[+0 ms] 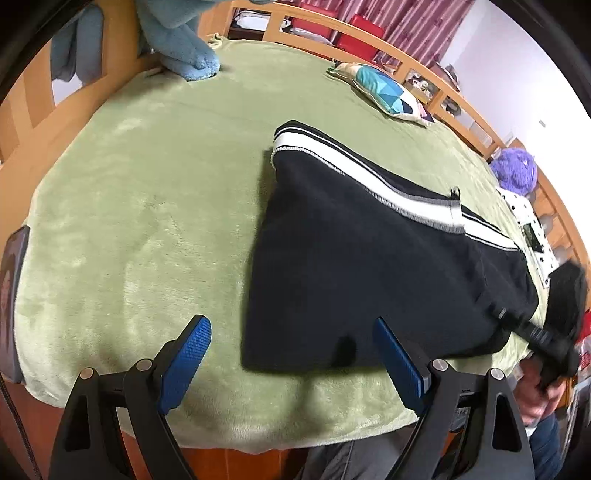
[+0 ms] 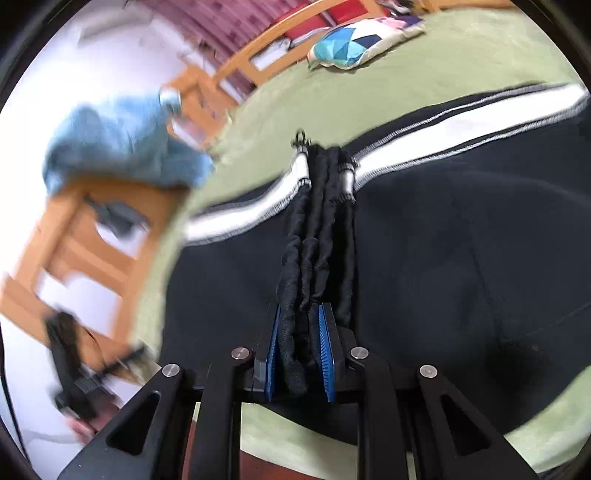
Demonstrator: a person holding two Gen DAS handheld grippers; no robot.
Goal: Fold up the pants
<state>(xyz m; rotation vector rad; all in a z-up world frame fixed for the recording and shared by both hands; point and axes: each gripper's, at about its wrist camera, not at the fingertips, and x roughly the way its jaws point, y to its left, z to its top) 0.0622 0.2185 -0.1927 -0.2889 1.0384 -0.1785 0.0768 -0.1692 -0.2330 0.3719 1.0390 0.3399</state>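
Black pants [image 1: 369,266] with a white side stripe [image 1: 369,173] lie spread on the green blanket [image 1: 147,221]. My left gripper [image 1: 291,325] hovers open over their near left corner, nothing between its blue pads [image 1: 188,358]. In the right wrist view my right gripper [image 2: 301,310] is shut on a bunched ridge of the black pants [image 2: 317,229], which runs from the jaws up to the stripe [image 2: 443,140]. From the left wrist view that gripper shows as a blurred black shape [image 1: 546,332] at the pants' right end, held by a hand [image 1: 543,391].
A patterned pillow [image 1: 384,88], a blue plush toy [image 1: 184,44] and a purple plush [image 1: 515,170] sit along the far wooden bed rail [image 1: 332,33]. A white spotted cloth [image 1: 528,221] lies beyond the pants. A dark flat device [image 1: 13,295] rests at the left edge.
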